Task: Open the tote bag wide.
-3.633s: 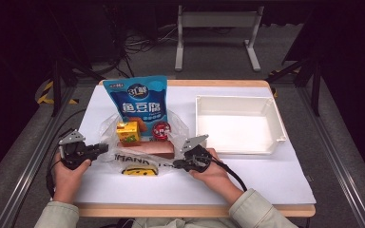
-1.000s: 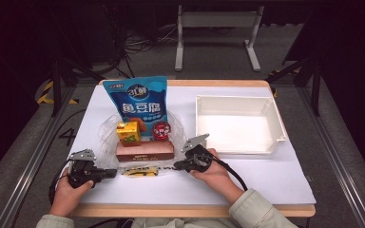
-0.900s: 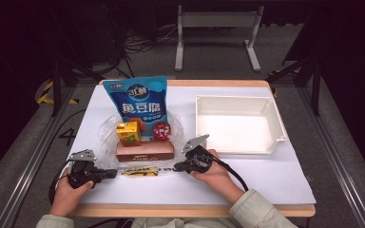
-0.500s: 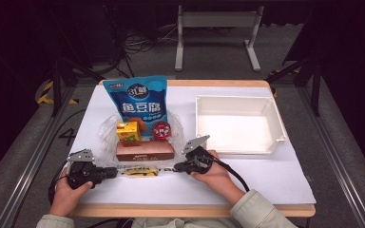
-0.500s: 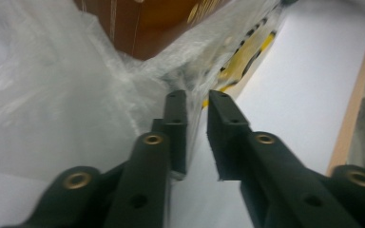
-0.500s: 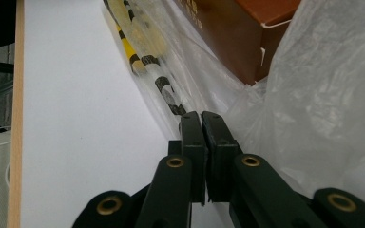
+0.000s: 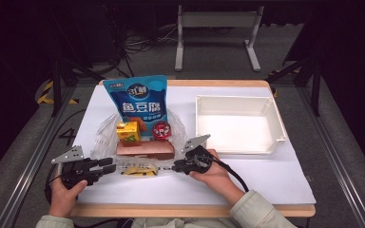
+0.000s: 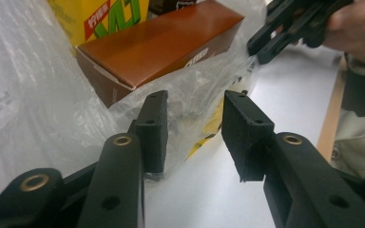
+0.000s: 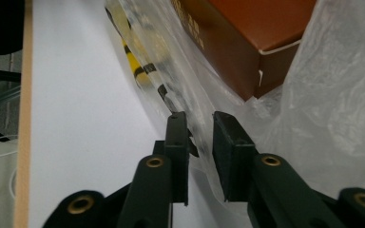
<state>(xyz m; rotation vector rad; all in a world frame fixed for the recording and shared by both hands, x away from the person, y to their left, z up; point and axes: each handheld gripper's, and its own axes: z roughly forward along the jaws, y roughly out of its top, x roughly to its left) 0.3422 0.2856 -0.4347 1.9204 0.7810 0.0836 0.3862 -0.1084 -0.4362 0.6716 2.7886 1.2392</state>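
A clear plastic bag (image 7: 105,135) lies on the white table and holds a brown box (image 7: 145,149), a yellow carton (image 7: 128,132), a red round pack (image 7: 161,130) and a yellow packet (image 7: 140,171). A blue snack pouch (image 7: 140,102) stands behind. My left gripper (image 7: 109,166) is at the bag's near left edge. Its jaws (image 8: 195,128) have just been opening, and loose film lies between them without being pinched. My right gripper (image 7: 175,166) is at the near right edge. Its jaws (image 9: 199,142) have just been opening to a narrow gap, with film in it.
A white tray (image 7: 237,148) stands to the right of the bag, close behind my right hand. Bare white table lies in front of the bag and to the right of it. The wooden front edge (image 7: 195,209) runs just beyond both wrists.
Since the oldest frame my left hand has come nearer the front edge, level with the yellow packet. Over the last second both hands stay put and the left jaws have parted.
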